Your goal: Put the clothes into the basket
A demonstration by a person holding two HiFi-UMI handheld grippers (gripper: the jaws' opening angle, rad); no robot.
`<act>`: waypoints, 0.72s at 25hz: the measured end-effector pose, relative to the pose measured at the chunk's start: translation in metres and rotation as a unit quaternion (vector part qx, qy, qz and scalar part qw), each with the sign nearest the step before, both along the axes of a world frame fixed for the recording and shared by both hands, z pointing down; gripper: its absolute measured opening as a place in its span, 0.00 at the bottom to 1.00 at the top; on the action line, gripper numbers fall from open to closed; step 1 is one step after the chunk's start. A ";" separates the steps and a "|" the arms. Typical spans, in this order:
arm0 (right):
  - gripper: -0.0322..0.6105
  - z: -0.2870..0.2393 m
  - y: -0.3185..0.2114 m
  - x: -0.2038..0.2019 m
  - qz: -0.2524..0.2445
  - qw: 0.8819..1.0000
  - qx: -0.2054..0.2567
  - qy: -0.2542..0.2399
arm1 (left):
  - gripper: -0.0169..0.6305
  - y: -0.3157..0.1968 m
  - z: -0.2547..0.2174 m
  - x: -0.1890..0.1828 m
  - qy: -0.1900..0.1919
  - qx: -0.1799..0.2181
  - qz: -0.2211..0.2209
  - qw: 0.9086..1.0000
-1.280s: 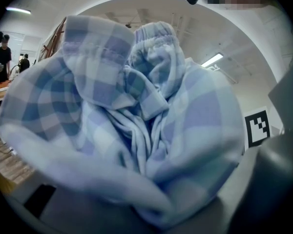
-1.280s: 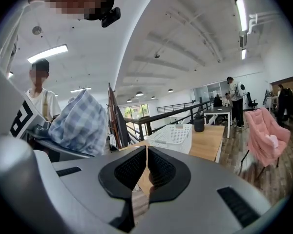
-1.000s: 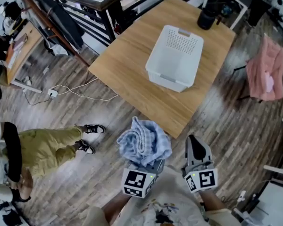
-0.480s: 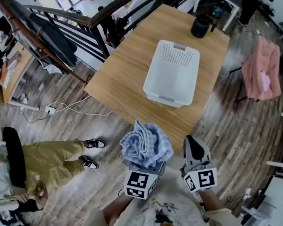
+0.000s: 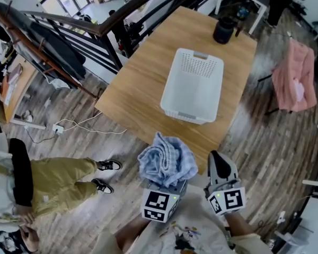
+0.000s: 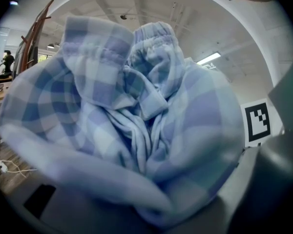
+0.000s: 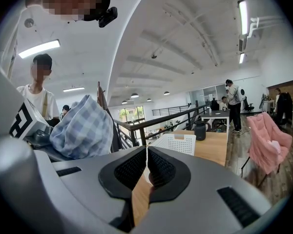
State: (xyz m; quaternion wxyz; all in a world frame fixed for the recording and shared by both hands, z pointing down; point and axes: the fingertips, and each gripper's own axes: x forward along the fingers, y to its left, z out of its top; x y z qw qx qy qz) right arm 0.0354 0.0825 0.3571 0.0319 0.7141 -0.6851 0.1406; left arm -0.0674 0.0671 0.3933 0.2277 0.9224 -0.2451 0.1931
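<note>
A person's left tool is clenched on a bunched blue-and-white checked cloth, which billows above the jaws and fills the left gripper view. The bundle is carried in the air at the near edge of the light wooden counter.

The white perforated plastic basket stands empty on the middle of that counter, straight ahead of the loaded tool and a little to its right. A strip of bare wood lies between them. The basket's long axis runs away from the person, short end nearest.

The right tool, just beside the left, has its jaws pressed together on nothing. Both sit about equally far from the basket, so the delivery looks like a forward reach by the left.
</note>
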 end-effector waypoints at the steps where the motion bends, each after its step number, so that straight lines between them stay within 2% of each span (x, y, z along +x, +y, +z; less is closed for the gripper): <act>1: 0.09 0.000 -0.002 0.003 -0.001 1.000 0.001 -0.001 | 0.42 -0.002 -0.001 0.003 0.000 0.001 0.001 1.000; 18: 0.09 -0.001 -0.048 0.061 -0.034 0.999 0.009 -0.020 | 0.42 -0.045 -0.005 0.066 -0.020 0.010 -0.024 0.999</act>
